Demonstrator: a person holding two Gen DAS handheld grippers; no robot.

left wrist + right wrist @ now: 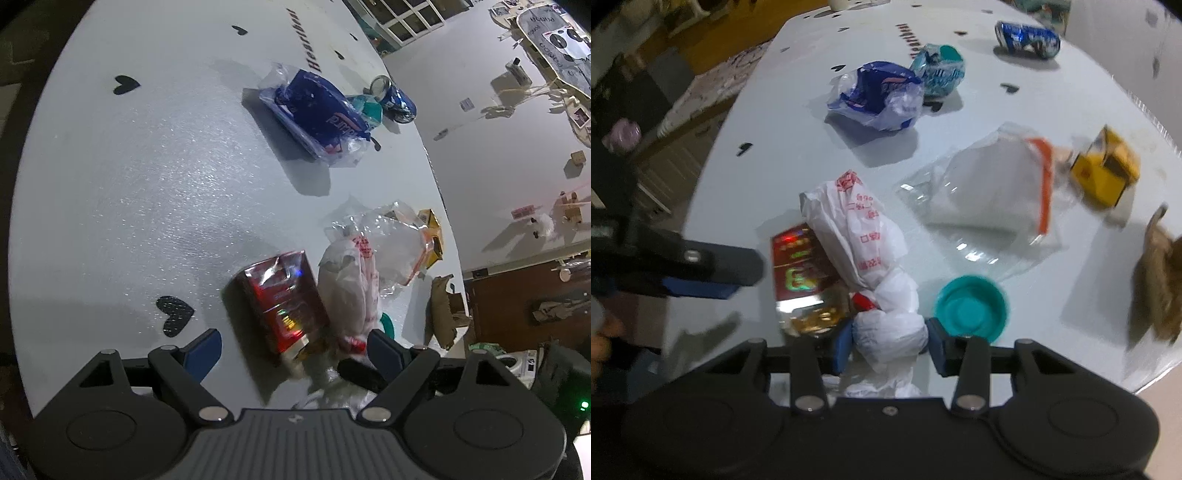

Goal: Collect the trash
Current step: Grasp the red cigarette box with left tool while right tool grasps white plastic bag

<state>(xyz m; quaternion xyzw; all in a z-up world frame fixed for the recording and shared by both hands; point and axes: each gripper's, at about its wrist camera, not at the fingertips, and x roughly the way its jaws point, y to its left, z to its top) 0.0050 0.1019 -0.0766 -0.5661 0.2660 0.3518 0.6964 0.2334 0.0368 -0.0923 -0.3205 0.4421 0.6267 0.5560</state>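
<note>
Left wrist view: left gripper (pixel 294 349) spread wide, grasping nothing. Between its fingers, on the white desk (pixel 129 184) with black hearts, lie a shiny red packet (pixel 282 304) and, touching it on the right, a white plastic bag (pixel 351 291) with red print. The packet sits nearer the left finger but apart from it; the bag's lower end reaches the right finger. Behind the bag, a clear crumpled bag (pixel 395 240) and a yellow box (pixel 434 236). Farther off, a blue wrapper (pixel 317 114), and beyond it a blue can (pixel 397 98) on its side.

Right wrist view: right gripper (pixel 888 343) clenched on the bunched lower end of the white plastic bag (pixel 882 314), both blue pads pressing its sides. The red packet (pixel 801 269) lies just left of the bag, touching it. A teal lid (pixel 971 308) rests just beside the right finger. One finger of the left gripper (pixel 713 273) enters from the left, near the packet. Clear bag (pixel 990 195), yellow box (pixel 1106 173), blue wrapper (pixel 879 96), a crumpled teal cup (pixel 940 72) and the can (pixel 1028 38) lie beyond. Brown crumpled paper (pixel 1160 280) at the desk's right edge.
</note>
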